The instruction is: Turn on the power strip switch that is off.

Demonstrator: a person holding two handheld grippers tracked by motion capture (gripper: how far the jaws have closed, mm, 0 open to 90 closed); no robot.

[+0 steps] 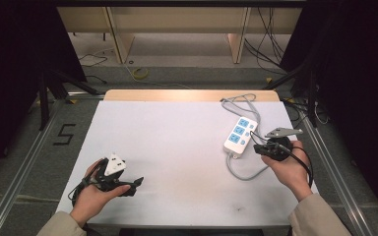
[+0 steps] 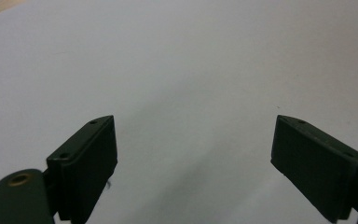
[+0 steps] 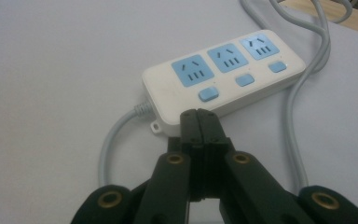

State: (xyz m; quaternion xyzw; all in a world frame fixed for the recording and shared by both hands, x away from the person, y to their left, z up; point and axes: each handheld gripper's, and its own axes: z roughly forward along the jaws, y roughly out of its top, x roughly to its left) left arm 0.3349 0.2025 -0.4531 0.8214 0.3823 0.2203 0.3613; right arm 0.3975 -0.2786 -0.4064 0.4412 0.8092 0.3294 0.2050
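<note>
A white power strip (image 1: 239, 134) with three blue sockets and blue switches lies on the right half of the white table (image 1: 177, 147); the power strip (image 3: 223, 79) looks close in the right gripper view. Its grey cable (image 1: 241, 169) loops at the near end and another stretch runs off the far edge. My right gripper (image 1: 257, 147) is shut with nothing between its jaws, its tips (image 3: 198, 115) right at the strip's near side by the first switch. My left gripper (image 1: 137, 183) rests at the near left, open, jaws wide apart over bare table (image 2: 191, 93).
Beyond the far edge of the table is floor with cables (image 1: 140, 73) and wooden furniture legs (image 1: 236, 46). Metal rails (image 1: 29, 152) run along both sides. A "5" mark (image 1: 65, 133) is on the floor at the left.
</note>
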